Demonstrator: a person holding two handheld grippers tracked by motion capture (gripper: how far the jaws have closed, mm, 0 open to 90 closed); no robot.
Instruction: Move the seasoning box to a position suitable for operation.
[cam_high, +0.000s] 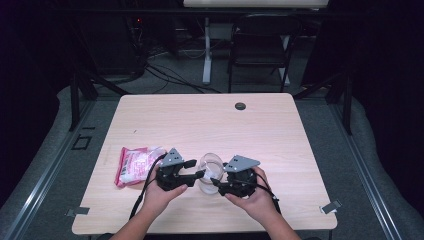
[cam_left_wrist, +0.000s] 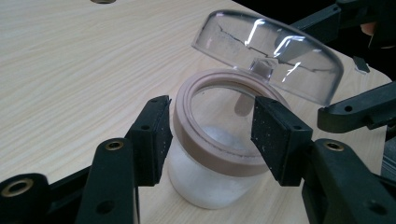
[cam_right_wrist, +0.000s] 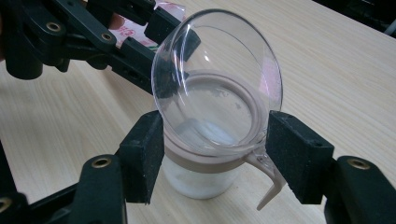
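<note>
Two tools (cam_high: 202, 173) (cam_high: 216, 183) flank one jar (cam_high: 210, 173); one packet (cam_high: 135, 163).

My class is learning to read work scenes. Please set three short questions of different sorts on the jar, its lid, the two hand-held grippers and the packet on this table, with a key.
1. True or false: the clear lid of the jar is shut flat on its rim.
2. Which lies nearer the pink packet? A. left hand-held gripper B. right hand-held gripper
3. Fill in: the jar's rim ring is ____ in colour.

Key
1. False: the lid is tipped up, hinged open.
2. A.
3. Beige, a pinkish tan.
</note>
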